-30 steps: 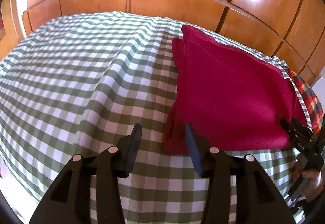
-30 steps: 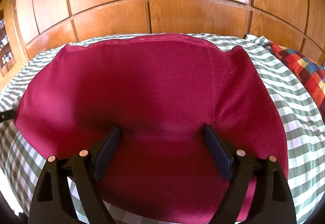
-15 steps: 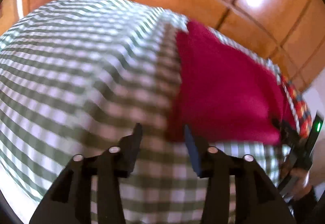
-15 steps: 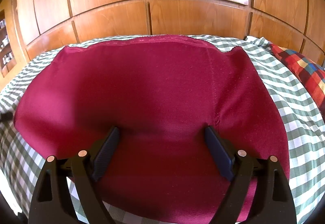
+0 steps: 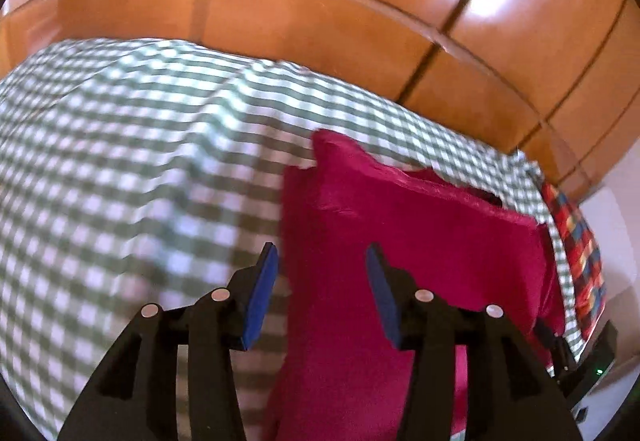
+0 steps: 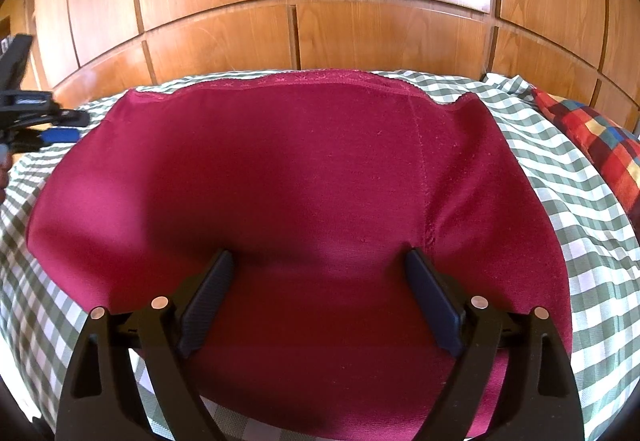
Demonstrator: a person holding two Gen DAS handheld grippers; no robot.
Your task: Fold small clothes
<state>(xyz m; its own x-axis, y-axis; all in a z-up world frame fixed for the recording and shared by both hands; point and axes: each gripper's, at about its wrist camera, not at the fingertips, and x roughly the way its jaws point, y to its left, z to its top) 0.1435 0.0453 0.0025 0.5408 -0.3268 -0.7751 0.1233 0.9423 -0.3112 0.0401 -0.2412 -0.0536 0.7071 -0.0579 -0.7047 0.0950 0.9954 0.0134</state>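
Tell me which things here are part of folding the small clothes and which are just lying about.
Part of the job:
- red garment
- left gripper, jaws opening, nothing pinched
- right gripper, open over the garment

Just lying about:
- green checked cloth underneath
- multicoloured plaid fabric
- wooden panelling

Two hand-held grippers are seen, each built of matte black plastic. The left gripper (image 5: 322, 261) is formed of two angular black arms with triangular cut-outs, and four round silver rivets are set across the linkage. Its fingers are faced with bright blue flat pads (image 5: 260, 295), narrow and rectangular, and the jaws are opening. The right gripper (image 6: 320, 265) is made in the same black frame, with four silver rivets and the same hollowed arms; its pads (image 6: 434, 303) are seen as dark navy slabs with a finely ribbed surface. A small green light is shown on the black body at the left view's lower right edge.
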